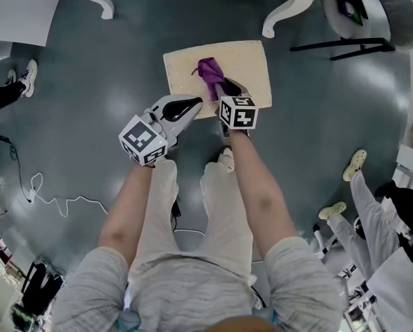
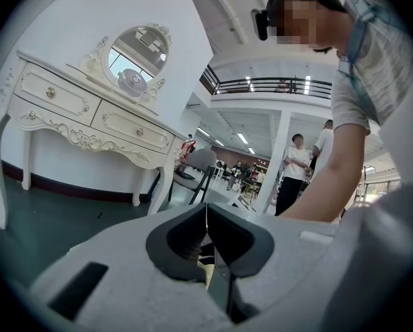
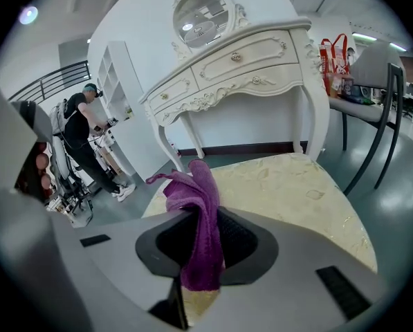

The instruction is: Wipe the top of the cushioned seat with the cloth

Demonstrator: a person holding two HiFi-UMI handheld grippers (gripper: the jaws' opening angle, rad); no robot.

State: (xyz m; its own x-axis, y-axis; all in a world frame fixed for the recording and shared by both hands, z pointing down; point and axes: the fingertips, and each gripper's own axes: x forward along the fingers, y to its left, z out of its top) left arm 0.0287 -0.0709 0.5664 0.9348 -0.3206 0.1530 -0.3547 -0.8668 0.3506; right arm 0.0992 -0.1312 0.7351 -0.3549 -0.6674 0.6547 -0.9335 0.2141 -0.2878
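Cloth (image 3: 200,206), purple and bunched, sits clamped between the jaws of the right gripper (image 1: 224,87). One end rises above the jaw tips and the other hangs below them, over the cream seat (image 1: 251,61). The grip takes the fabric near its middle, which seems meant to leave a loose wad ahead of the jaws to drag across the cushion. Whether that wad is pressing on the cushion cannot be told from any view. The person stands at the seat's near edge with both arms stretched down, so the right gripper points out over the cushion's middle. Bare upholstery lies ahead of it and to either side, suggesting most of the wiping remains. The left gripper (image 1: 194,103) waits just to the right gripper's left, by the seat's near edge, jaws closed together on nothing. It is tilted up enough that its own camera looks across the room rather than down at the cushion. That appears deliberate: the wipe needs one tool, and the idle one is kept clear of the cloth's path. Beyond the seat, straight ahead of the right gripper, stands a white dressing table (image 3: 248,68), and the floor (image 1: 109,68) around the seat is grey.
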